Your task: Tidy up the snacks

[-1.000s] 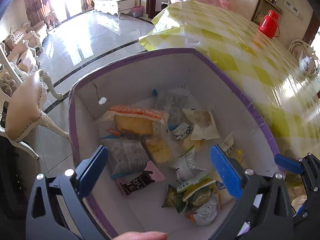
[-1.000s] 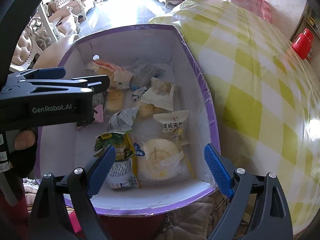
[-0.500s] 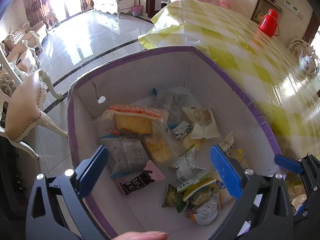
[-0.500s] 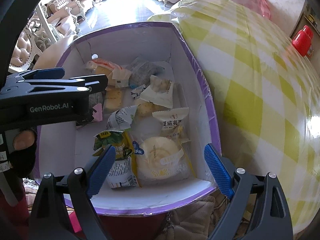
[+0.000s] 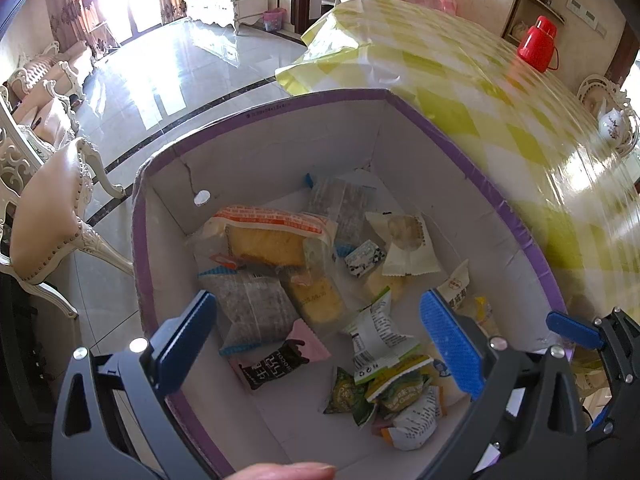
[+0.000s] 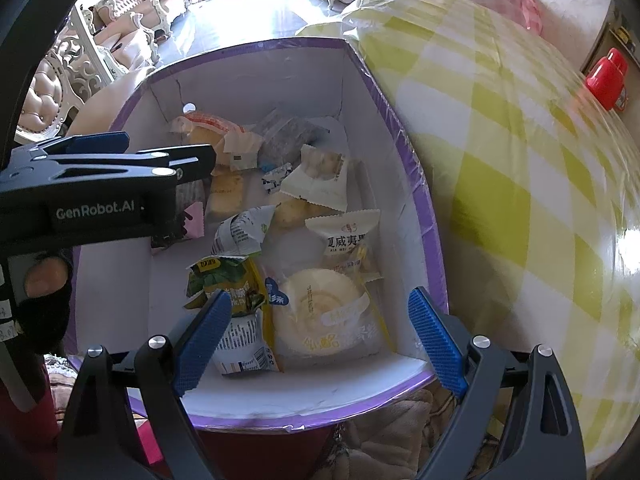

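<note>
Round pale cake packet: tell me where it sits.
In the right wrist view, the round cake packet lies in the box's near right corner, beside the green snack bag.

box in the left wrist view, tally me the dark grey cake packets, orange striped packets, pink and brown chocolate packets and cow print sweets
dark grey cake packets: 2
orange striped packet: 1
pink and brown chocolate packet: 1
cow print sweet: 1
total: 5
</note>
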Motion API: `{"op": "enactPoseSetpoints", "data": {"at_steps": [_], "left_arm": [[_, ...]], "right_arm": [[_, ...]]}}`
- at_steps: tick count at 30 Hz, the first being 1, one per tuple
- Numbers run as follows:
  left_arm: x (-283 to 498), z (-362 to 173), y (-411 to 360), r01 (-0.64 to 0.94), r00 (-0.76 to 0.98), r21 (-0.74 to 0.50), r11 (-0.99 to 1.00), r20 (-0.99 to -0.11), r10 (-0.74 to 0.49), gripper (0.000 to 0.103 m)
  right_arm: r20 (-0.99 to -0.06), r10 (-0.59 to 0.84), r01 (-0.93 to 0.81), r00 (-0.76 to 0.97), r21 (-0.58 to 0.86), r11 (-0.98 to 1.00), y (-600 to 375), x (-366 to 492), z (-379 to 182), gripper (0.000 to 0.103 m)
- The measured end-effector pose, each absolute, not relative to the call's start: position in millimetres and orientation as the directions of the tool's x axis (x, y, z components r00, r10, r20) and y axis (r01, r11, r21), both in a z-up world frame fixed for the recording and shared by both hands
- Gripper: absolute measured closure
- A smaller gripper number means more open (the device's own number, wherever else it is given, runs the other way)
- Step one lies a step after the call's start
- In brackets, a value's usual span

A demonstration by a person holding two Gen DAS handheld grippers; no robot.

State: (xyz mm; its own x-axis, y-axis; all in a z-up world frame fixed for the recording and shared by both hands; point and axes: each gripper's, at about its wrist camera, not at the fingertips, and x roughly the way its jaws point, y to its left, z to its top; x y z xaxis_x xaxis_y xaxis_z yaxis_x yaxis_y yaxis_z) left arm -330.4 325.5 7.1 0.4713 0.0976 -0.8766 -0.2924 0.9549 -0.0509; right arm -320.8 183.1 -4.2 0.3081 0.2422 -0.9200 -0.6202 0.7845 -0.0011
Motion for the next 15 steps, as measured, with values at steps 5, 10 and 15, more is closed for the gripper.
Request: {"op": "enactPoseSetpoints", "data": {"at_steps": [5,10,15], "left_arm": [[-330.8,4.0,326.6,-0.290,0.469,-0.050,0.956,-0.878,0.096,0.001],[-330.6,3.6,326.9,-0.288,0.467,-0.050,0.956,-0.879,0.095,0.001],[-331.2,3.1,326.7,-0.288,0.467,-0.049,0.956,-0.879,0.095,0.001]], "right_arm": [[-0.921,0.242,-0.620,0.306,0.000,0.785,183.4,-320.7,-4.6,0.016],[-0.921,0.241,-0.621,0.306,-0.001,0.784,183.8,-321.2,-5.2,0.016],[-0.921,0.242,-0.621,0.306,0.000,0.784,184.0,-321.4,-5.4,0.016]]}}
